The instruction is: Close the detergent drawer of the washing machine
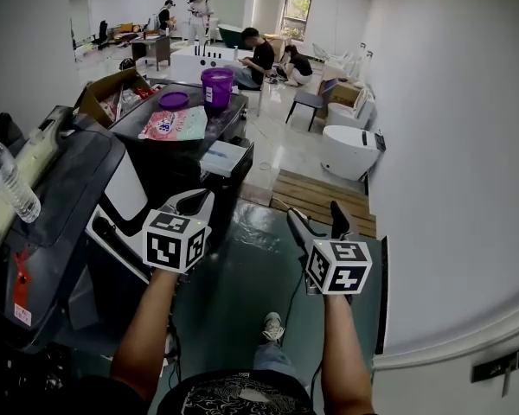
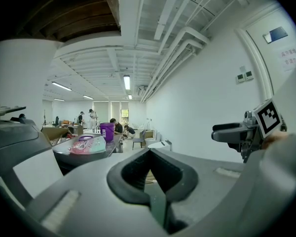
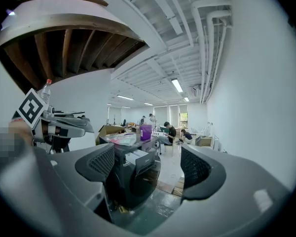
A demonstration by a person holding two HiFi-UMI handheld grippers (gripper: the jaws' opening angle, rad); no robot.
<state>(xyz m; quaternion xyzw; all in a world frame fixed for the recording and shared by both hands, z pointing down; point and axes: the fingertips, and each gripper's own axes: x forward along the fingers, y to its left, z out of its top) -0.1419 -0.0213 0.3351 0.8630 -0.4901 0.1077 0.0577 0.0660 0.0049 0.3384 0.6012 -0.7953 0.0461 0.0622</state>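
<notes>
Left gripper [image 1: 196, 199]: jaws closed, pads meeting at the tips, nothing between them. It is held level over the green floor [image 1: 242, 292], pointing forward.

Right gripper [image 1: 317, 216]: jaws wide apart, nothing held. In the right gripper view the washer [image 3: 130, 181] and its drawer [image 3: 138, 157] appear in the gap between the jaws, but well beyond the tips.

Drawer [image 1: 227, 158]: pulled out, projecting from the top front of the washer [image 1: 182, 175] at its right corner. It lies ahead of the left gripper, apart from the tips, and ahead and to the left of the right gripper. Neither gripper touches it.

Washer top: a pink packet [image 1: 173, 124] lies near the front edge, a purple lid [image 1: 174, 100] sits behind it, and a purple bucket [image 1: 216, 86] stands at the rear right corner.

Surroundings: a wooden pallet [image 1: 322, 200] lies on the floor to the right of the washer. A water bottle [image 1: 11, 180] rests on a dark unit at the left edge of the head view. People sit and stand at the far end of the room.
</notes>
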